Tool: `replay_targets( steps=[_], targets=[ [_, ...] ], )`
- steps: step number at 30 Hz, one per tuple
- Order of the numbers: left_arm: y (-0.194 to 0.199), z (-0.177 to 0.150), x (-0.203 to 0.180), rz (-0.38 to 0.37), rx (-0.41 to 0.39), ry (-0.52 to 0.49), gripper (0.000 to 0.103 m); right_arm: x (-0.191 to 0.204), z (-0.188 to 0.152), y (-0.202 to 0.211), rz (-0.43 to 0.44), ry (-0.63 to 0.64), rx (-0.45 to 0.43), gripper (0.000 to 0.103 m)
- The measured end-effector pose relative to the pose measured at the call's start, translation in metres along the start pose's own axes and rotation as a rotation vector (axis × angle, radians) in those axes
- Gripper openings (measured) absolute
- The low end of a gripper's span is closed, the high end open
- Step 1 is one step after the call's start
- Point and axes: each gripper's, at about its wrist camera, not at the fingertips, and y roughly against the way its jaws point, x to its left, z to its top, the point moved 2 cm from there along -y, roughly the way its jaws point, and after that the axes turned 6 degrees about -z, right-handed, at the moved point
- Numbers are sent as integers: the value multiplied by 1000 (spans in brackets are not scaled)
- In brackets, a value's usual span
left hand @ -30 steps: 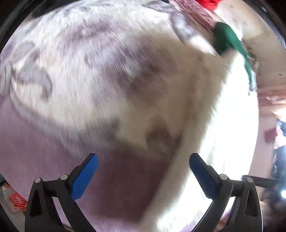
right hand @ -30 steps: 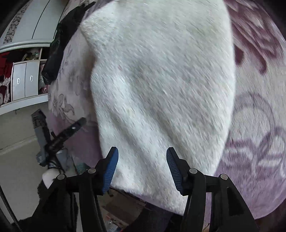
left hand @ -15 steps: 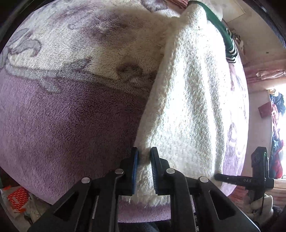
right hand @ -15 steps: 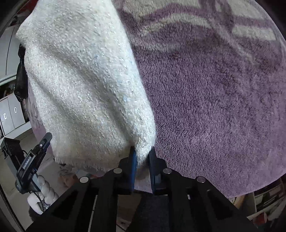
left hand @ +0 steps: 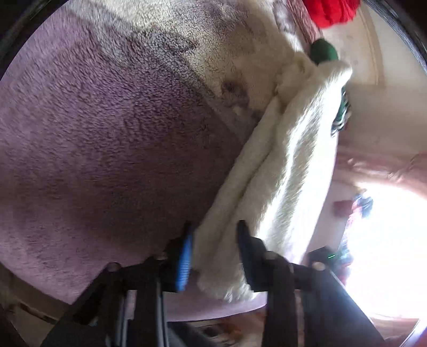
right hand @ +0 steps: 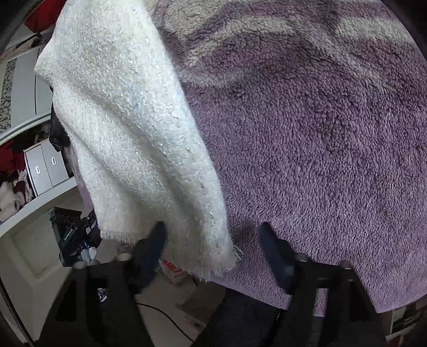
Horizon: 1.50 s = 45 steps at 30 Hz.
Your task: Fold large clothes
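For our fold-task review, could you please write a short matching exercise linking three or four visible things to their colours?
Things:
1. sweater
2. blanket
3. bundle at the top
4. pad on the left claw

Colours:
A. red
B. blue
C. purple with pale pattern
D. white

Pairs: 1-D, 2-C, 3-A, 4-B

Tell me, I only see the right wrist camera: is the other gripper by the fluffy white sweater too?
Observer: Yes. The left gripper has the white sweater's edge between its fingers, which stand apart.
Operator: Is anything hiding past the sweater?
Observer: A green garment pokes out at the sweater's far end.
Operator: Why is it so light over there?
Observer: What looks like a bright window glares on the right of the left wrist view.
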Motion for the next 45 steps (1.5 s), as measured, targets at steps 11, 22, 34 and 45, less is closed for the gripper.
replay_targets(
  steps=[11, 22, 34, 45],
  targets=[
    [-61, 7, -28, -36, 78, -86, 68, -35, -20, -23, 214, -9, 16, 96],
    [-61, -17, -60, 148, 18, -264, 44, -52, -5, -15, 367, -69, -40, 20],
    [-19, -87, -84, 81, 62, -232, 12, -93, -72, 59, 395, -57, -9, 17],
    [0, -101, -135, -106, 25, -53, 11, -132, -100, 107, 482, -87, 113, 17]
  ],
)
